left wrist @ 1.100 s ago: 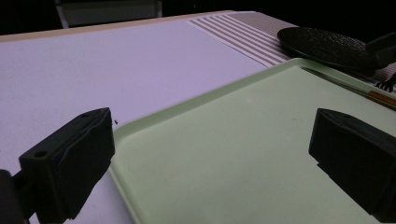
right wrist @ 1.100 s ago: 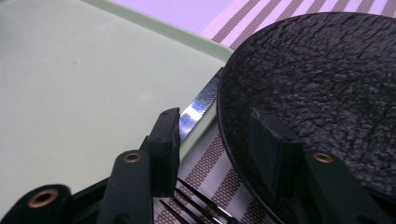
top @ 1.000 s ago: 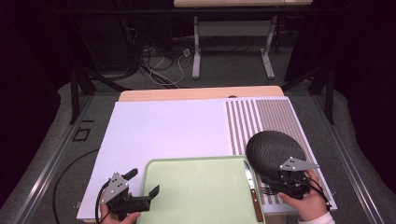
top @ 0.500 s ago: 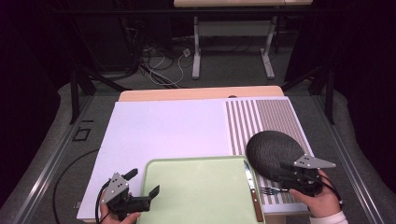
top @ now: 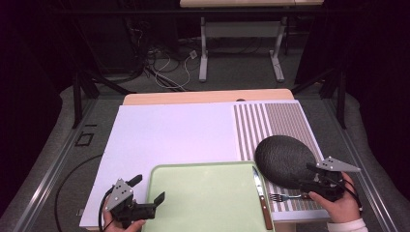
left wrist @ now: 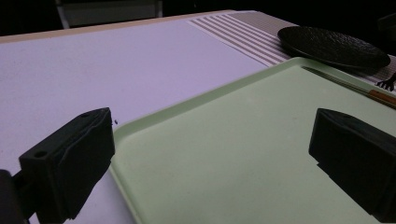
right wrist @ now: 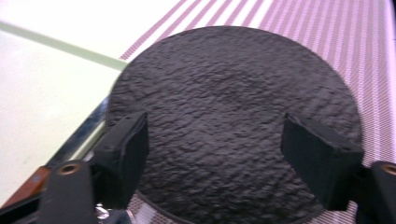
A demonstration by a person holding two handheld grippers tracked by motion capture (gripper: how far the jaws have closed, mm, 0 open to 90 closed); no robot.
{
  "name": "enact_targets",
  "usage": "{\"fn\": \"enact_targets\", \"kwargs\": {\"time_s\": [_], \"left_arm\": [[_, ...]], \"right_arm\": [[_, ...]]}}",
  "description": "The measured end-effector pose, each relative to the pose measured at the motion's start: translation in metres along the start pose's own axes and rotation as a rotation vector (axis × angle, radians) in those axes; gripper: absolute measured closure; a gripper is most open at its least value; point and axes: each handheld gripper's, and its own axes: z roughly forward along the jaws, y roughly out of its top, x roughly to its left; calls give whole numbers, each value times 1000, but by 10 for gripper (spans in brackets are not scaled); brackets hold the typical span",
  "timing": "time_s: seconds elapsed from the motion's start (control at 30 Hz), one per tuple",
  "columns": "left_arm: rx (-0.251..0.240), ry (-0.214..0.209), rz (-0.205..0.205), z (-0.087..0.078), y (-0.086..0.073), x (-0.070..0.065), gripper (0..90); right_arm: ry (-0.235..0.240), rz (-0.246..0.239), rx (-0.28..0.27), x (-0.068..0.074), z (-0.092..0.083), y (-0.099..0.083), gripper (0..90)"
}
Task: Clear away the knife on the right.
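A pale green tray (top: 208,203) lies at the table's near edge, with a wooden-handled knife (top: 261,195) along its right rim. A fork (top: 283,197) rests on the striped mat right of the knife. Behind the fork sits a black textured plate (top: 284,160). My right gripper (top: 307,176) is at the plate's near right edge and points across it. Its jaws have just been opening, and nothing is between them above the plate (right wrist: 233,112). My left gripper (top: 147,189) stands open over the tray's near left corner (left wrist: 154,140), with the tray floor showing between its jaws.
A white mat (top: 169,135) covers the table, with a striped section (top: 275,121) at the right. The table's right edge runs just beyond my right hand. Cables and table legs lie on the floor behind.
My right gripper has drawn back to the right, away from the plate's middle, and its jaws stand wider. The fork now lies uncovered on the mat. The left gripper has kept still.
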Motion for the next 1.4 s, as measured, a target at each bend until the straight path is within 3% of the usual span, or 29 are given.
{"fn": "enact_targets", "kwargs": {"time_s": [0.1, 0.43, 0.53, 0.73, 0.9, 1.03, 1.3, 1.4], "left_arm": [[1, 0, 0, 0, 0, 0, 6], [1, 1, -1, 0, 0, 0, 6], [0, 1, -2, 0, 0, 0, 6], [0, 1, -2, 1, 0, 0, 6], [5, -1, 0, 2, 0, -1, 6], [1, 0, -4, 2, 0, -1, 6], [1, 0, -4, 2, 0, -1, 6], [1, 0, -4, 1, 0, -1, 7]], "right_arm": [[-18, 41, -1, -7, -3, 0, 182], [-58, 70, 13, -23, -14, -4, 143], [-77, 55, 23, -24, -17, -8, 142], [-67, 20, 75, -23, -20, -15, 155], [-71, -5, 61, -27, -26, -18, 338], [-66, 8, 60, -31, -31, -20, 516], [-153, 50, 93, -34, -35, -28, 644], [-148, 49, 116, -38, -36, -30, 733]]}}
